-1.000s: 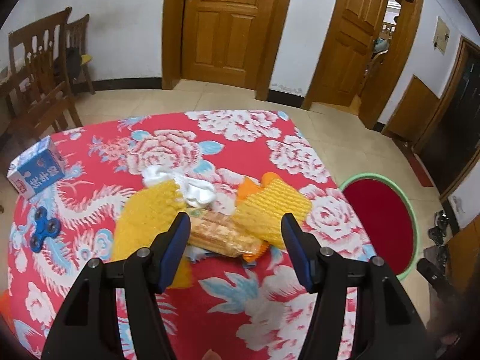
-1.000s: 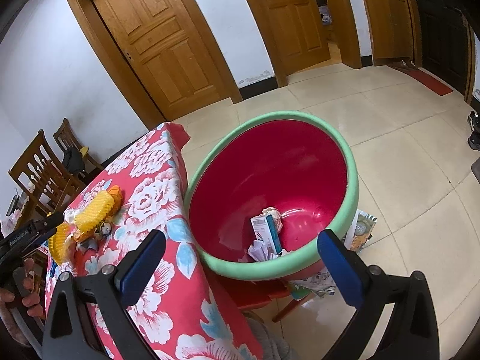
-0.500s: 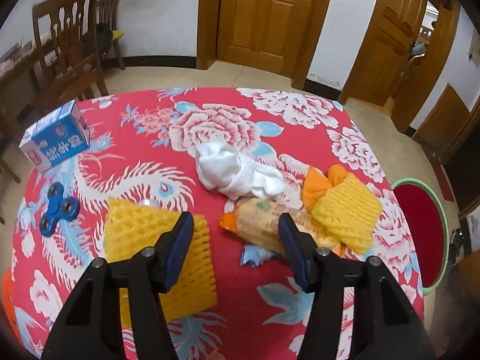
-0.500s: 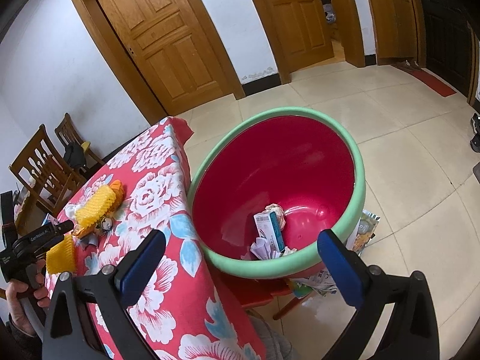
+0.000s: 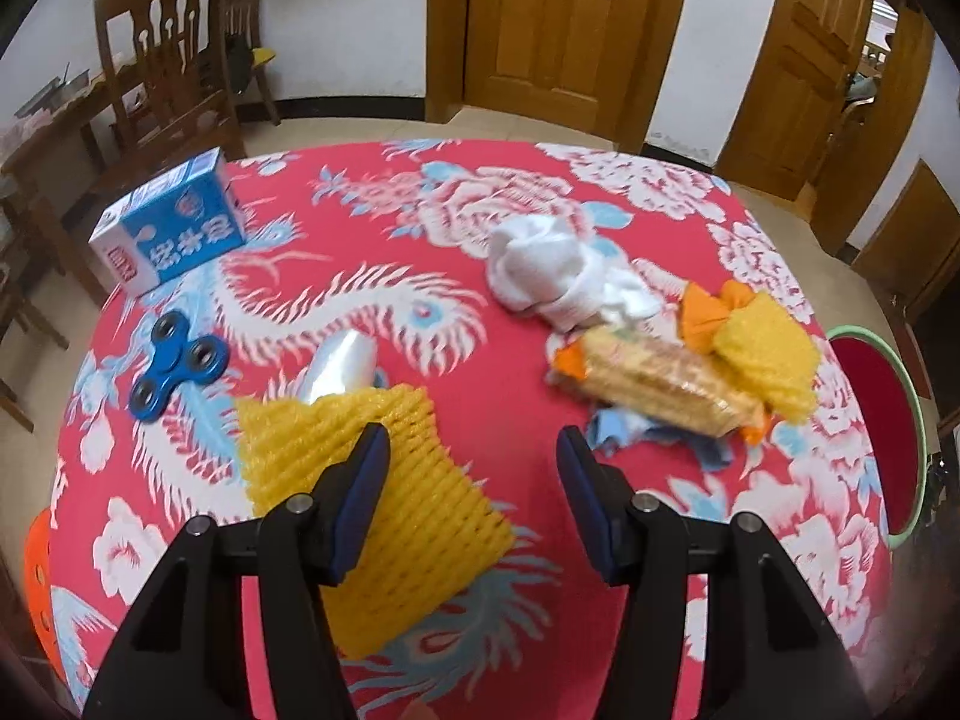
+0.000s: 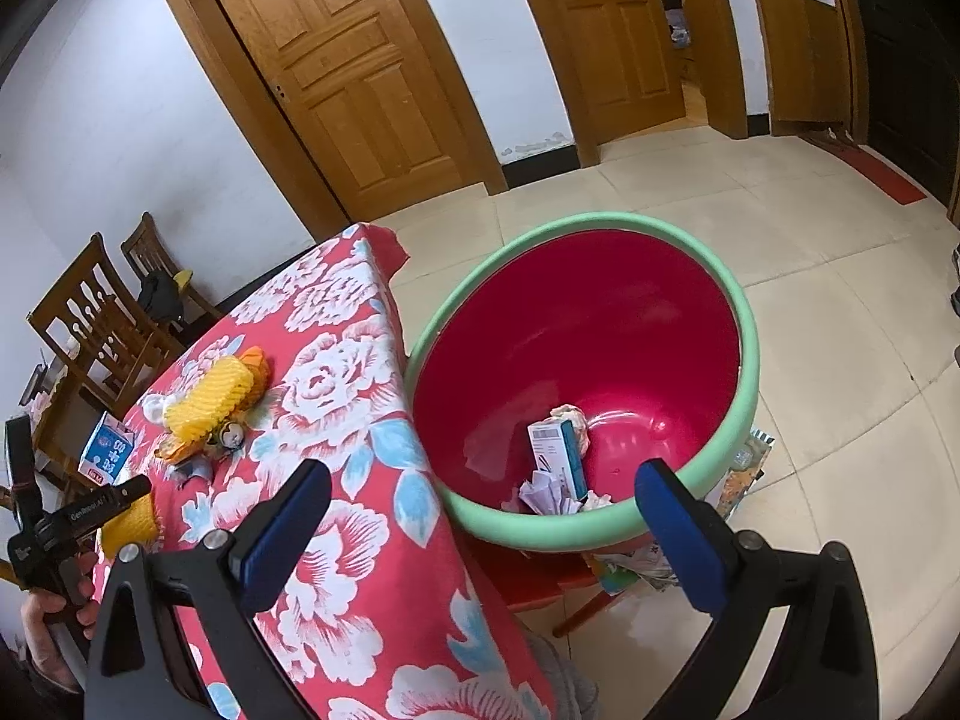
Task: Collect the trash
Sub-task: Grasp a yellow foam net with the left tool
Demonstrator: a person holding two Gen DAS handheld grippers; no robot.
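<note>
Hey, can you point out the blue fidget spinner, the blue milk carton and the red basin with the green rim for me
Blue fidget spinner [image 5: 179,373]: left wrist view, on its centre hub.
Blue milk carton [image 5: 180,237]: left wrist view, on its printed blue side.
Red basin [image 6: 600,324]: right wrist view, on its bare inner wall.

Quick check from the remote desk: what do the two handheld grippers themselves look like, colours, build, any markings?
Both match: the left gripper and right gripper have black angular frames with silver bolts and flat blue pads on the fingers. Seen from the right wrist view, the left gripper's body carries small white lettering, too small to read for certain.
</note>
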